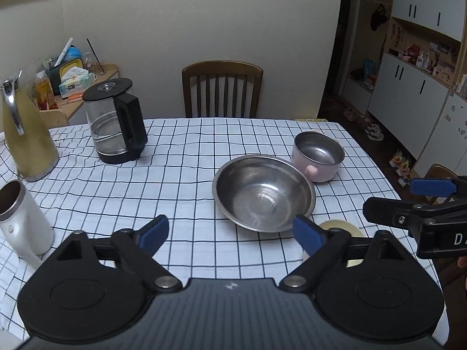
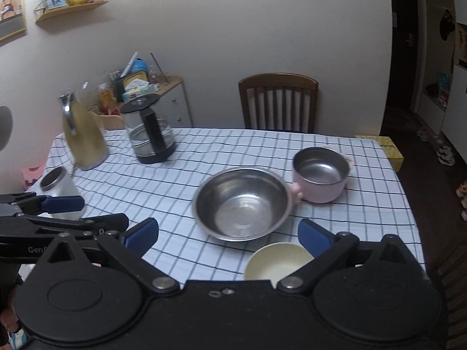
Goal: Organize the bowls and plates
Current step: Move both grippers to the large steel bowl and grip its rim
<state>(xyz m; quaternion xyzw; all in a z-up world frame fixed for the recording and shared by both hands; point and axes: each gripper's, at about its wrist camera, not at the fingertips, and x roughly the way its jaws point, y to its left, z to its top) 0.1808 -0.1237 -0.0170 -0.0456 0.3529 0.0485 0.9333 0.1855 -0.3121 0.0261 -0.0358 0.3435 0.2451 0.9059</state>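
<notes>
Both grippers hang over the near edge of the counter [image 1: 189,134], angled down at the dishes — and both are empty. The left gripper [image 1: 230,230] has its jaws spread wide with nothing between them but checked cloth. The right gripper [image 2: 229,236] matches it, jaws fully apart, nothing gripped.

The steel bowl [image 2: 242,204] sits right of the counter's middle, upright, mouth up — the widest piece, so it looks like the natural base for a stack. Touching its far-right rim, or very nearly, is the pink pot [image 2: 321,175], steel-lined, its knob handle pressed against the bowl's edge. Closest to the near edge lies the cream bowl [image 2: 277,259], just beside the steel bowl and partly hidden under the right gripper's body.

Three dishes bunched together but none nested — so the sorting is not done. My read: the wide jaws are set for a rim grab, and the cream bowl lies nearest the right gripper.

The kettle [image 1: 116,122], the jug [image 1: 26,134] and the white cup [image 1: 20,218] hold the far-left corner and left edge, well apart from the dishes — out of the way.
</notes>
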